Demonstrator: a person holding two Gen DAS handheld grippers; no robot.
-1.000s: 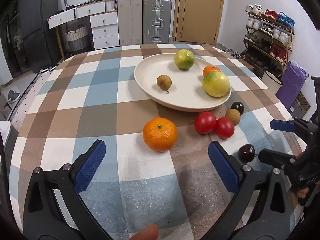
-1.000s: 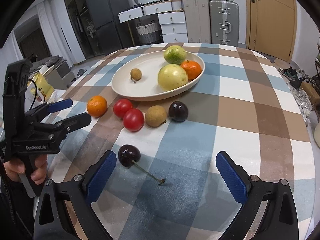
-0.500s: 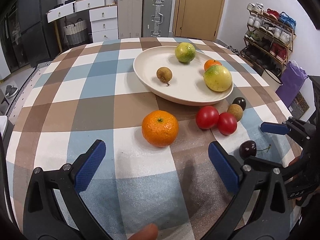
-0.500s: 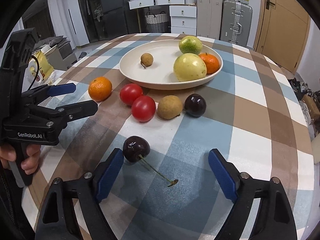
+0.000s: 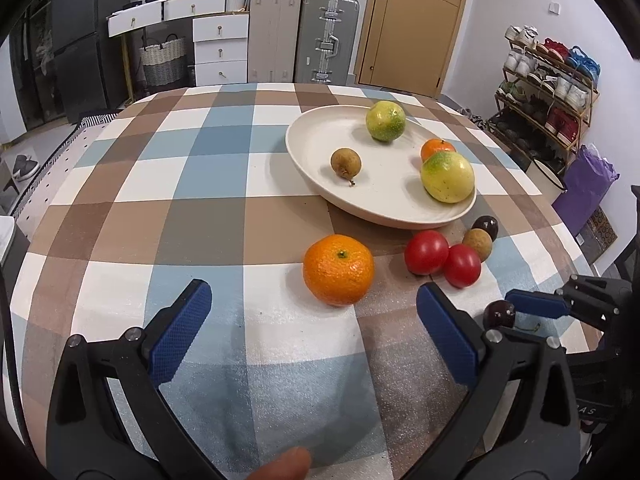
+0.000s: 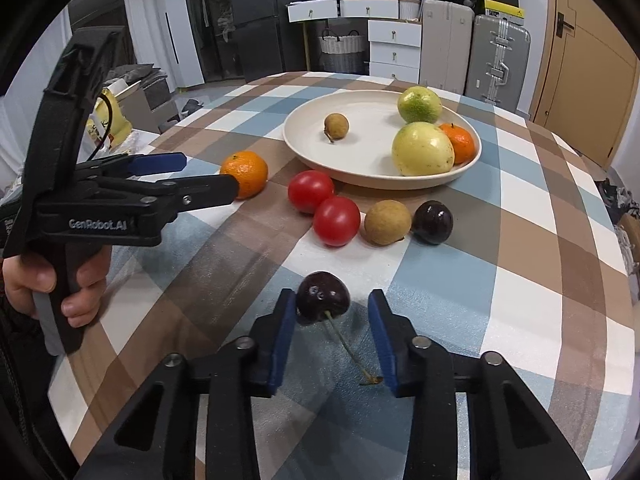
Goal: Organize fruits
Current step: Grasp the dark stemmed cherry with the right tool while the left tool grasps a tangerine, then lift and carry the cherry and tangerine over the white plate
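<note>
A dark cherry with a long stem lies on the checked cloth between the fingers of my right gripper. Its jaws are closing; the left pad touches the cherry and the right pad stands a little off it. My left gripper is open with nothing in it, just short of an orange mandarin. Beyond lie two tomatoes, a brown longan and a dark plum. The cream plate holds a green citrus, a longan, a small orange and a yellow-green fruit.
The round table's edge curves close on the right in the right wrist view. A hand holds the left gripper at the table's left side. Suitcases, drawers and a shoe rack stand off the table behind.
The right gripper's jaws have narrowed from wide apart to close around the cherry, and it has edged forward over it. The left gripper has stayed put.
</note>
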